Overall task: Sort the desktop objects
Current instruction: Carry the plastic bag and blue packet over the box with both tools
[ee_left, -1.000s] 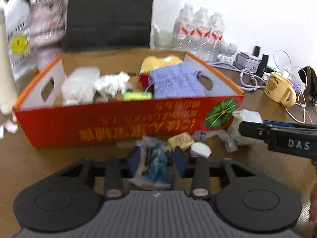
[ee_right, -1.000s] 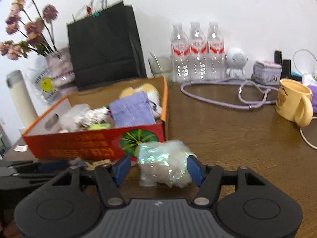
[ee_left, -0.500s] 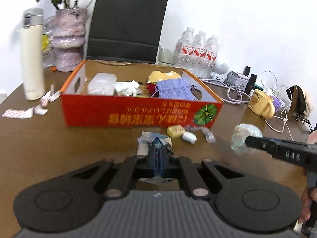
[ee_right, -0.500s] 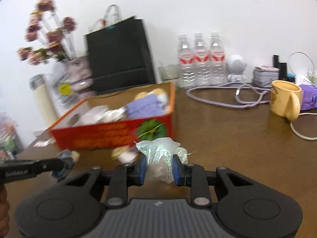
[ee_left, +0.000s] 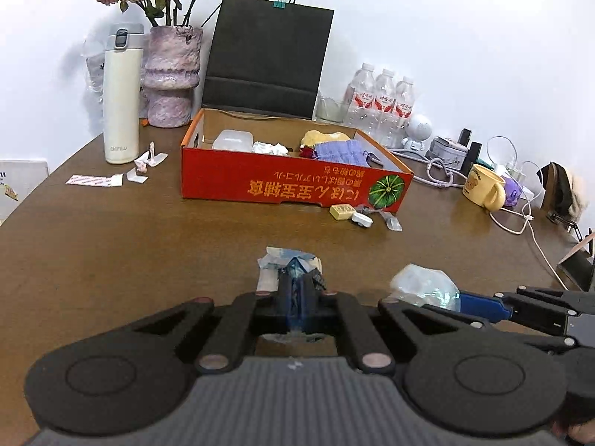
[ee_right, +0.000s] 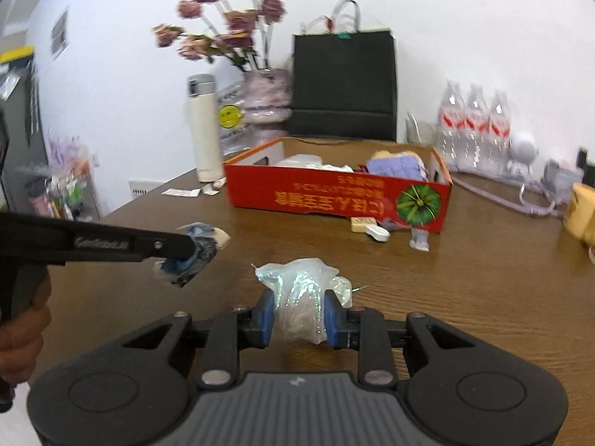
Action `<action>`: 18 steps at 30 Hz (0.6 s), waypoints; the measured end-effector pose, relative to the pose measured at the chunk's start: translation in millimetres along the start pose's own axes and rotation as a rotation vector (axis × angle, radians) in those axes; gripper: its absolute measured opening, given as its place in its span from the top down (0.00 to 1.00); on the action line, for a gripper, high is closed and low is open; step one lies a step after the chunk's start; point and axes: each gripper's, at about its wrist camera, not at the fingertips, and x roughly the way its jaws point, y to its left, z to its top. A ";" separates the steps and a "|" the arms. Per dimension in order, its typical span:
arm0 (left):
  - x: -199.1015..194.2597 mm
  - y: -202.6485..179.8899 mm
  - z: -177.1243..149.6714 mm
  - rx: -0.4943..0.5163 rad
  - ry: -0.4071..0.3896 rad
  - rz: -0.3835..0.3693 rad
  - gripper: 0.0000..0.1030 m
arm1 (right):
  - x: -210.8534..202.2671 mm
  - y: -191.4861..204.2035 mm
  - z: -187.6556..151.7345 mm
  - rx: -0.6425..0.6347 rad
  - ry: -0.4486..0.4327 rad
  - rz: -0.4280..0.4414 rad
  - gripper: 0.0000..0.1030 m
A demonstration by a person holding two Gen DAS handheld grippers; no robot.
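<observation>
My left gripper (ee_left: 296,293) is shut on a crumpled blue and white wrapper (ee_left: 288,260), held above the brown table; it also shows in the right wrist view (ee_right: 197,251). My right gripper (ee_right: 299,314) is shut on a crumpled clear iridescent plastic bag (ee_right: 303,290), seen in the left wrist view (ee_left: 424,288) to the right of the left gripper. The red cardboard box (ee_left: 282,189) (ee_right: 334,195) stands further back on the table and holds a purple cloth pouch (ee_left: 342,151), a yellow item, a clear container and white paper.
A yellow block (ee_left: 343,211), a small white piece (ee_left: 362,219) and a clear wrapper (ee_left: 390,220) lie by the box's front right corner. A white flask (ee_left: 122,96), flower vase (ee_left: 171,74), black bag (ee_left: 267,59), bottles (ee_left: 379,107), yellow mug (ee_left: 483,186) and cables stand behind.
Both grippers have closed on their items, lifted them and pulled back from the box, which now looks farther away.
</observation>
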 end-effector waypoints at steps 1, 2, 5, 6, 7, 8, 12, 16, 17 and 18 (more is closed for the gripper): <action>-2.6 0.1 -1.6 -0.001 -0.002 -0.002 0.95 | -3.0 6.5 -0.4 -0.015 -0.006 -0.004 0.75; -5.9 0.0 -3.6 0.000 -0.006 -0.005 0.95 | -5.5 10.3 -0.3 -0.022 -0.012 -0.007 0.75; -11.9 0.1 -5.3 0.004 -0.017 -0.003 0.95 | -15.8 18.3 0.5 -0.034 -0.046 -0.026 0.75; -13.5 0.7 -5.2 0.004 -0.022 -0.001 0.95 | -18.6 19.0 2.0 -0.035 -0.058 -0.034 0.75; -14.6 1.2 -4.6 0.002 -0.027 0.000 0.95 | -20.5 19.7 4.5 -0.037 -0.067 -0.046 0.75; -15.7 1.3 -3.8 0.001 -0.032 0.001 0.95 | -22.5 19.6 6.5 -0.037 -0.073 -0.056 0.75; -9.9 5.8 15.8 0.006 -0.049 -0.022 0.95 | -21.5 9.7 25.6 -0.029 -0.083 -0.080 0.75; 1.4 13.4 66.8 0.035 -0.136 -0.010 0.95 | -12.1 -11.2 70.8 -0.005 -0.137 -0.056 0.75; 7.5 15.8 81.3 0.039 -0.147 -0.013 0.95 | -9.4 -16.8 83.2 0.006 -0.154 -0.047 0.75; 15.7 18.7 96.2 0.035 -0.155 -0.013 0.95 | -4.6 -22.0 97.5 0.011 -0.169 -0.036 0.75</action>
